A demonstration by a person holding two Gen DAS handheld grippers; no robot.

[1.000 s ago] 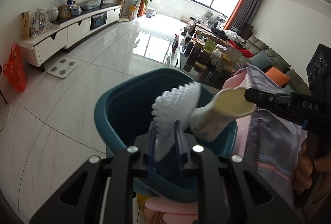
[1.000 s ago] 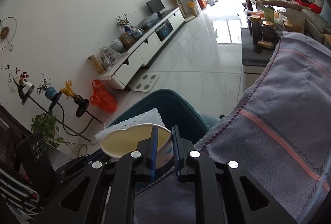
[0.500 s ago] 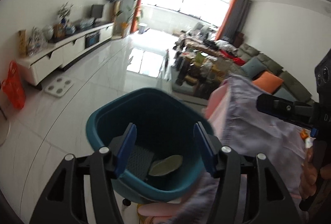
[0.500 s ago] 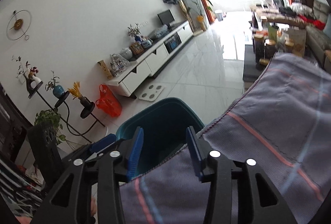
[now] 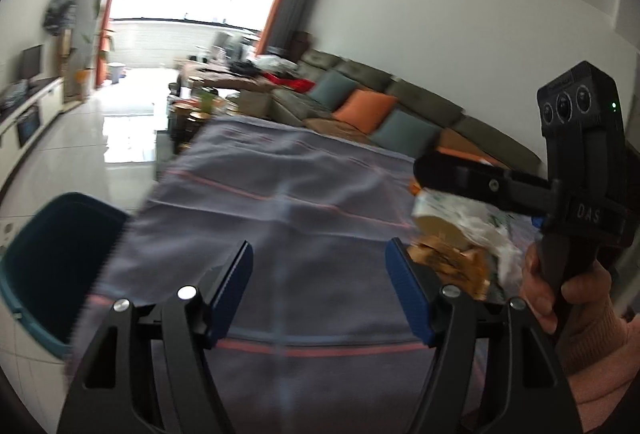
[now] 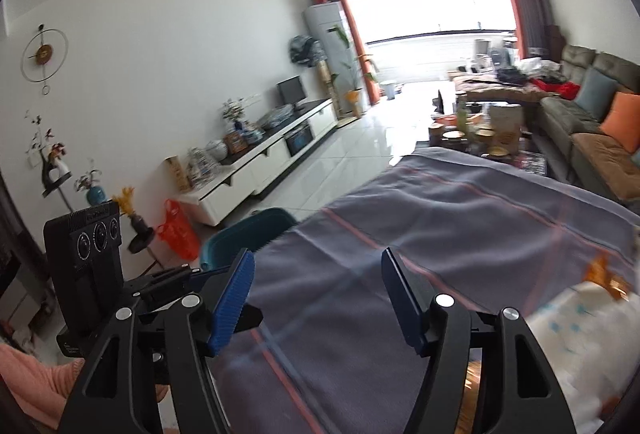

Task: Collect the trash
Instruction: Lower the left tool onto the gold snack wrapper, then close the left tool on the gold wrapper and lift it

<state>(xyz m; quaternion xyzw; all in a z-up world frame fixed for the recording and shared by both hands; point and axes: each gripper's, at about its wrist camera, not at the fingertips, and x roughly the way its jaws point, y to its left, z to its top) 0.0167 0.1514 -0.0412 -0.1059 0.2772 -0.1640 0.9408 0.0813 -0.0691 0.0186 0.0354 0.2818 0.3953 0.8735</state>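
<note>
My left gripper (image 5: 320, 286) is open and empty above the grey cloth-covered table (image 5: 280, 193). My right gripper (image 6: 316, 294) is open and empty over the same cloth (image 6: 440, 218). The teal trash bin (image 5: 52, 258) stands on the floor at the table's left edge; it also shows in the right wrist view (image 6: 248, 234). A pile of trash (image 5: 460, 238), white paper and orange wrappers, lies on the cloth at the right, under the right gripper's body (image 5: 520, 189). The pile also shows in the right wrist view (image 6: 580, 318) at the lower right.
A low table with jars (image 6: 480, 129) stands beyond the cloth, and a sofa with cushions (image 5: 380, 105) runs along the right wall. A white TV cabinet (image 6: 256, 161) lines the left wall, with a red bag (image 6: 176, 230) on the floor beside it.
Both grippers opened and dropped the white ruffled piece and the cup-like piece into the bin. Both then swung right, from over the bin to over the table.
</note>
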